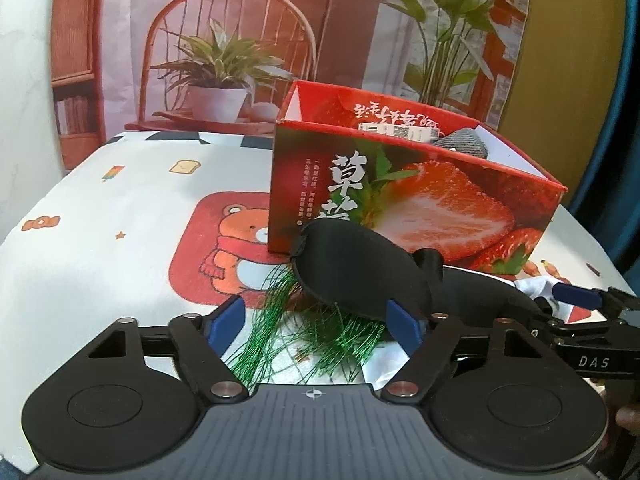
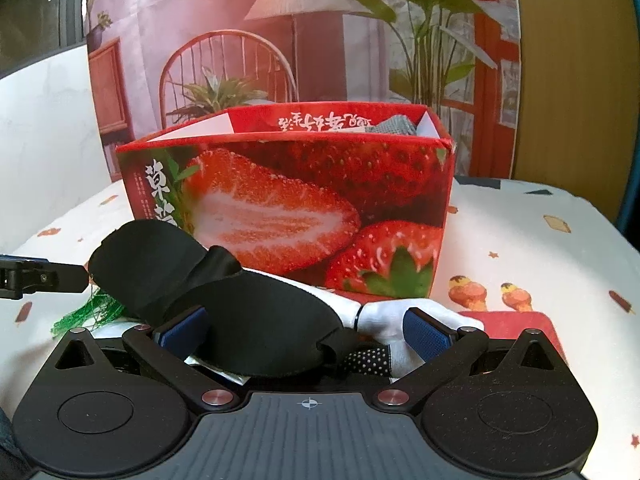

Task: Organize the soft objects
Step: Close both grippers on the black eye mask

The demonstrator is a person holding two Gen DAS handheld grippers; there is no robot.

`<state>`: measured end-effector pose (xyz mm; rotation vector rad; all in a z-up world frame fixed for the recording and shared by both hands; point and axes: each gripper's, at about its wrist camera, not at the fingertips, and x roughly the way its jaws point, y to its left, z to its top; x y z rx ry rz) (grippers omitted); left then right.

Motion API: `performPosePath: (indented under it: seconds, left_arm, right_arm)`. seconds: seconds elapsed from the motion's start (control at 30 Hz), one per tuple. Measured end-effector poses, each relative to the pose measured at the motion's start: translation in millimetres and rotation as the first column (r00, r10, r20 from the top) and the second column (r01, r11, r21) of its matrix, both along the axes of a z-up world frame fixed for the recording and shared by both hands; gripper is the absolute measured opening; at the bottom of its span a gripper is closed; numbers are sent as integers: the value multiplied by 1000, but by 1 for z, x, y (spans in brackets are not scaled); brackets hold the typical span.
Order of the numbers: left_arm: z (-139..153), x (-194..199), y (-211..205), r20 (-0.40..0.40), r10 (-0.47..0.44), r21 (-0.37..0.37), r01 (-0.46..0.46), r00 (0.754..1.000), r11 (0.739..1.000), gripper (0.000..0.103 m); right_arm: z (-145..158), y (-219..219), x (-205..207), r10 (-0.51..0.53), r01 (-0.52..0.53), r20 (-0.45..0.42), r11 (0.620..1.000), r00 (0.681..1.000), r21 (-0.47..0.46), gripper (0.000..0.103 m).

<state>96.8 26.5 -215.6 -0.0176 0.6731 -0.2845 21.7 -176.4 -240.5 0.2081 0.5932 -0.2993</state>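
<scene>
Black eye mask (image 1: 352, 272) between open left tongs (image 1: 316, 320), before strawberry box (image 1: 420, 200).

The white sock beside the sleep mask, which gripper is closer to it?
Right. The right gripper straddles the white sock, whose toe lies just inside its right finger; the left gripper sits over the green tinsel, apart from it.

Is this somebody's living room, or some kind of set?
Probably a staged set, not a real room: the chair and plants are printed on a hanging backdrop. In front, a table with a cartoon tablecloth holds a strawberry box.
</scene>
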Motion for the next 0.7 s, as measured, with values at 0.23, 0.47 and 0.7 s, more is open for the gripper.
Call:
performPosePath:
  seconds: [0.23,0.47,0.7]
  left_arm:
    - [13,27,-8,-3,-77,-20,77,997,997,69]
    - [4,58,-13,-62,-96,-46,93,994,995,69]
    - [-5,69,-14,-99,-117,-68,111,988,992,55]
  right_arm:
    - [-3,-2,0,0,0,5,1000,1000,21,103]
    - [-5,-3,0,2,-2,8,1000,1000,29,103]
    - [-5,-3,1,3,-3,9,999,1000,36,103]
